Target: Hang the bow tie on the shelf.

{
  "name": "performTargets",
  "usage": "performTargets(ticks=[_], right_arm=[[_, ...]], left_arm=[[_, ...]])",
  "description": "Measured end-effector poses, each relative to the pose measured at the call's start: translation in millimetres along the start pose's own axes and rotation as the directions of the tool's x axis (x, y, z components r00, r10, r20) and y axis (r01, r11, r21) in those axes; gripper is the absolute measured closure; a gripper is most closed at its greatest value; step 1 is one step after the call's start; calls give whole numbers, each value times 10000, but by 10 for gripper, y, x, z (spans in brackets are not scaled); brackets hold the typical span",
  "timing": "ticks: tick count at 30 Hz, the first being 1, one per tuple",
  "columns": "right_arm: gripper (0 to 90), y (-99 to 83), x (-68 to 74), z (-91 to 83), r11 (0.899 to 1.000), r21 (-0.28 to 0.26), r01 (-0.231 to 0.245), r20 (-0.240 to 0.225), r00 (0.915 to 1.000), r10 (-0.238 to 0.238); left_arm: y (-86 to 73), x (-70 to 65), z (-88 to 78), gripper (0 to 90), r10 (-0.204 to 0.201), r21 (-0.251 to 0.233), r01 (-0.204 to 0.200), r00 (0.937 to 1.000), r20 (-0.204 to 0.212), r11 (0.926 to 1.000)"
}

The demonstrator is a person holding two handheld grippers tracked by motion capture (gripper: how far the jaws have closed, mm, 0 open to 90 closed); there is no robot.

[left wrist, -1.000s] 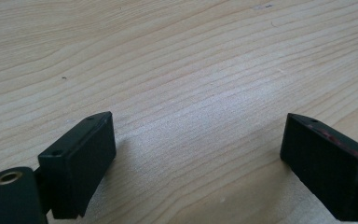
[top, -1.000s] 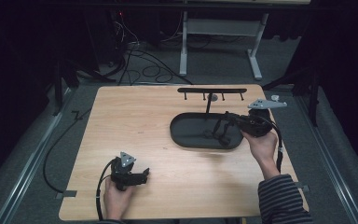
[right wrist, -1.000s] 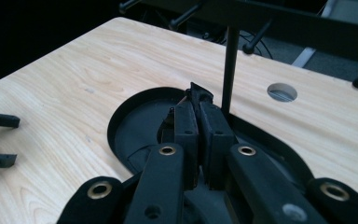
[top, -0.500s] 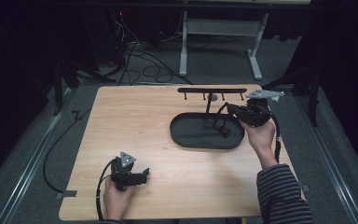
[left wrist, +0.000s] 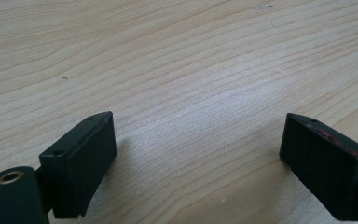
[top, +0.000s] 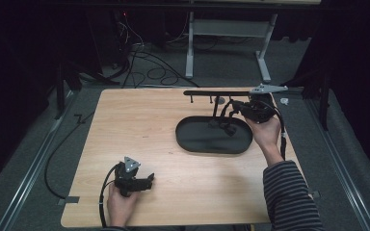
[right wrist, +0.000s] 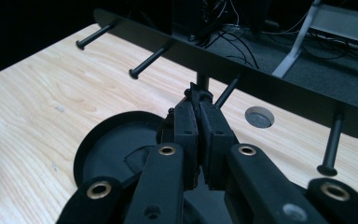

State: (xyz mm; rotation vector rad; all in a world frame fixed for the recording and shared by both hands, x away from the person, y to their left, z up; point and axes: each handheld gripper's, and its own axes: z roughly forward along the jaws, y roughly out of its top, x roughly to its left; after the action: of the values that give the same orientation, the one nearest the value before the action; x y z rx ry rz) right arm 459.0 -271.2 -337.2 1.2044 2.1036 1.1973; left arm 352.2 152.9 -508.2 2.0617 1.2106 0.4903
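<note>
Right gripper [top: 227,117] has risen toward the desk's far edge, jaws pressed together on a small black piece [right wrist: 196,93] over the black oval tray [top: 192,139]; left gripper [left wrist: 200,154] spread.

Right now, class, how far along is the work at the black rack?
Done: nothing that shows; the rack's pegs are bare. In hand: the right gripper, jaws shut, is up at the bar above the tray, with a small dark bit at its tips that I cannot identify. The left gripper sits open, low over the table. Left: probably hanging something on a peg.
</note>
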Motion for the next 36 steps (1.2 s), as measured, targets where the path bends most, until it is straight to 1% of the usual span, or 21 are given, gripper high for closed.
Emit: performTargets(ticks=[2,3,4,6,14,19,25,26,31,36], right_arm=[[878,1,-32,15,9997,-48,-235,-61,9997,235],[878,1,-32,15,9997,-48,-235,-61,9997,235],[877,4,-68,28,9992,-81,-399,6,9992,399],[877,7,-92,38,9987,-71,-497,41,9988,497],[876,51,-122,82,9988,82,-486,188,9986,484],[875,108,-129,137,9992,243,-327,320,9990,319],[869,118,-179,210,9984,420,-386,491,9981,365],[866,119,-187,218,9982,419,-422,458,9981,402],[850,118,-198,269,9972,583,-469,554,9975,437],[826,112,-220,290,9965,579,-597,591,9967,563]], left_arm=[[0,0,0,111,3,-1,-3,10000,-2,10000],[0,0,0,111,3,-1,-3,10000,-2,10000],[-1,0,2,112,-12,-33,12,10000,3,10000],[-1,0,2,112,-12,-34,12,10000,3,10000],[-1,0,1,113,-11,-26,11,10000,3,10000],[-1,1,2,113,-12,-37,12,10000,4,10000],[-2,1,2,113,-12,-37,12,10000,3,10000],[-1,1,1,112,-13,-35,13,10000,7,10000],[-2,1,2,113,-17,-41,17,10000,0,10000],[-2,1,2,114,-20,-42,20,10000,0,10000]])
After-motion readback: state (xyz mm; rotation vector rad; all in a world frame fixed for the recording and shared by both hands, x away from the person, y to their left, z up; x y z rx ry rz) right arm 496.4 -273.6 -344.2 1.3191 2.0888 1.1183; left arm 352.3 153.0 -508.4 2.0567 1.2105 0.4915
